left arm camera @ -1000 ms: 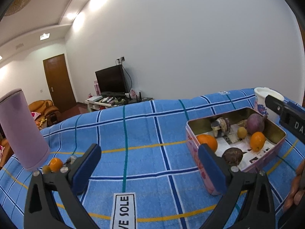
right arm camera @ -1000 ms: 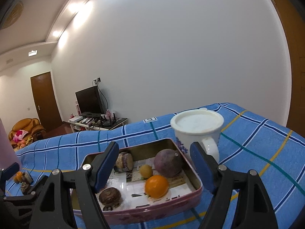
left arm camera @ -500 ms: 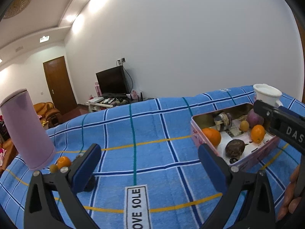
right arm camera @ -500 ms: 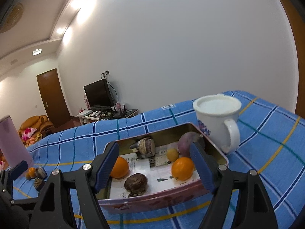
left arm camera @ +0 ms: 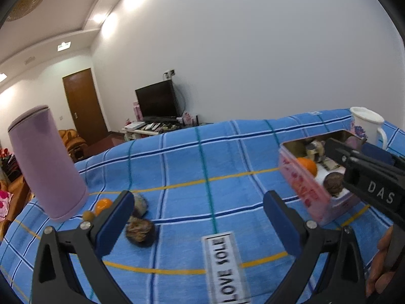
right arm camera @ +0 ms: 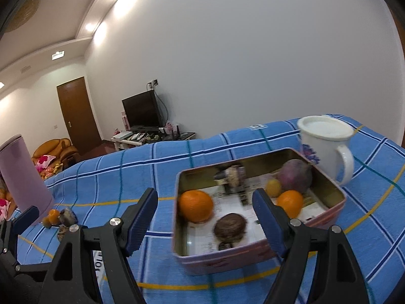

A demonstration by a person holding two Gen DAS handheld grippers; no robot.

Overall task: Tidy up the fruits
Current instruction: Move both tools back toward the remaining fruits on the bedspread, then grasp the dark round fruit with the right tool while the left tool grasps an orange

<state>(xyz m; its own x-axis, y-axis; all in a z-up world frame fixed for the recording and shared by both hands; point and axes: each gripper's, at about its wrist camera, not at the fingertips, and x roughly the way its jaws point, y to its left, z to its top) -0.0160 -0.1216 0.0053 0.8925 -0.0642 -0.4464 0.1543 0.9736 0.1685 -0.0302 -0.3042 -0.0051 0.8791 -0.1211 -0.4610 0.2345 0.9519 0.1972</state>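
- We see the pink tin (right arm camera: 255,255) lying flat on the blue checked cloth (right arm camera: 157,157), open side up; its long axis runs from near left to far right in the right wrist view, the far corner towards the white mug (right arm camera: 326,149), which stands just beside it.
- Inside the tin we find a large orange (right arm camera: 196,205) at the near left, a dark brown wrinkled fruit (right arm camera: 230,228) at the front, a smaller orange (right arm camera: 289,202), a little yellow fruit (right arm camera: 273,187) and a purple round fruit (right arm camera: 295,178) towards the far right; a blurred brownish thing at the back we cannot name.
- Loose fruit lies well apart from the tin, at the foot of the upright lilac cylinder (left arm camera: 46,162): a small orange (left arm camera: 103,205), a tiny yellow one (left arm camera: 88,215) and two brown pieces (left arm camera: 140,230).
- Our left gripper (left arm camera: 198,217) is spread wide with nothing between the pads, over bare cloth between the loose fruit and the tin.
- Our right gripper (right arm camera: 205,217) is likewise spread and holds nothing, with the tin's near left part showing between its fingers.
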